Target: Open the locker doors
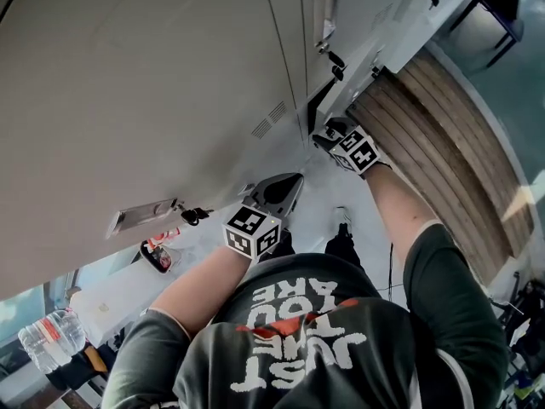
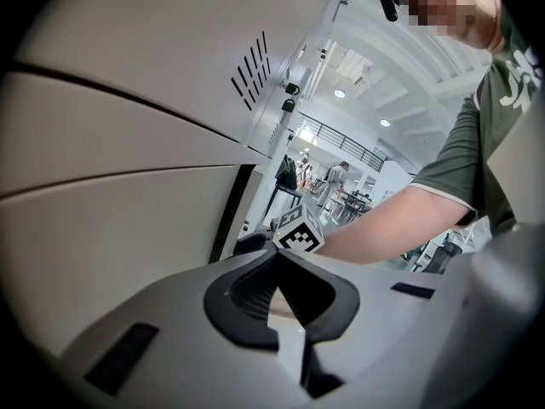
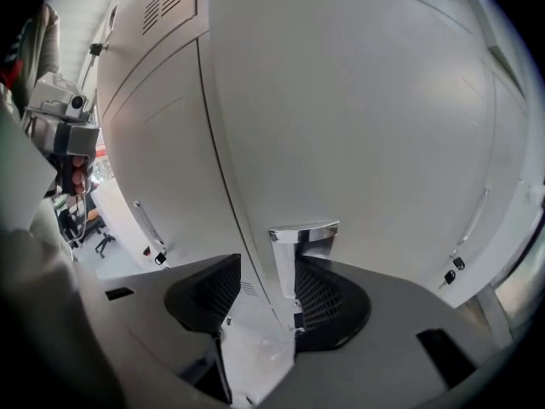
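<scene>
Straddled the handle [image 3: 303, 233] with spread right fingers [image 3: 328, 301], left fingers [image 2: 247, 290] pressed together; probably best pinched squarely, then pulled outward.

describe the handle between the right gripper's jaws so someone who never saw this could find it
Start at the wall of white locker doors. Follow the vertical seam between two doors down to the right gripper, whose open jaws straddle the handle. It is the short, shiny chrome one beside that seam; the long thin handles farther left and right have keys below them.
</scene>
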The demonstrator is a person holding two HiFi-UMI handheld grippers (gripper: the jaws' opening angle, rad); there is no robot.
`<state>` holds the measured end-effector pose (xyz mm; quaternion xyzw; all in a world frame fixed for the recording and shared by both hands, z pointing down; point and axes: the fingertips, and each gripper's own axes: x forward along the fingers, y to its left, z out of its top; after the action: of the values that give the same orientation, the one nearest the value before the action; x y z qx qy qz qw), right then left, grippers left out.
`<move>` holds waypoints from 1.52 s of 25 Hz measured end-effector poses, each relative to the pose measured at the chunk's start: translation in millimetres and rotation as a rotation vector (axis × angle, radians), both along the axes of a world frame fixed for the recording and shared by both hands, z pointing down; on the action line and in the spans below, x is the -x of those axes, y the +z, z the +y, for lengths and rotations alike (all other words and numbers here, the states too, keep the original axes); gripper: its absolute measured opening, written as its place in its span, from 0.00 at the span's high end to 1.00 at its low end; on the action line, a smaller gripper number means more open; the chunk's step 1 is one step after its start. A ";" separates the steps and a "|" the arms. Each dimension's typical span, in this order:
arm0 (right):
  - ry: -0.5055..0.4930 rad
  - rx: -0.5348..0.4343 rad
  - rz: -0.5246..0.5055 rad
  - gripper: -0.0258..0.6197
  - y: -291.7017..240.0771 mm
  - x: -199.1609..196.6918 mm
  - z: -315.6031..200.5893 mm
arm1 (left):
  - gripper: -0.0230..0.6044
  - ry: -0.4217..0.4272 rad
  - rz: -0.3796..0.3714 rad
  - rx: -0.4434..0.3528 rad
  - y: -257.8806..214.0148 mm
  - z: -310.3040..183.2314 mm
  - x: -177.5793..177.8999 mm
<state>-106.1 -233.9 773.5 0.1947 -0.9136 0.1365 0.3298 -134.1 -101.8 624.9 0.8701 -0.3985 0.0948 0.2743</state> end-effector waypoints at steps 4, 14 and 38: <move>0.122 0.028 -0.056 0.68 -1.7 -16.9 -0.2 | 0.96 -0.010 0.009 0.011 -1.2 -2.6 -3.9; 0.186 0.067 -0.098 0.71 -2.7 -52.2 10.3 | 0.96 0.006 0.003 0.016 -8.5 -11.2 -22.6; 0.390 0.076 -0.089 0.71 -1.4 -152.9 27.8 | 0.96 0.063 -0.010 0.024 -11.8 -34.1 -72.2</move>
<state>46.8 -206.1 772.1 0.3491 -0.8665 0.2407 0.2634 -61.8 -135.9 613.2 0.8784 -0.3710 0.1125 0.2793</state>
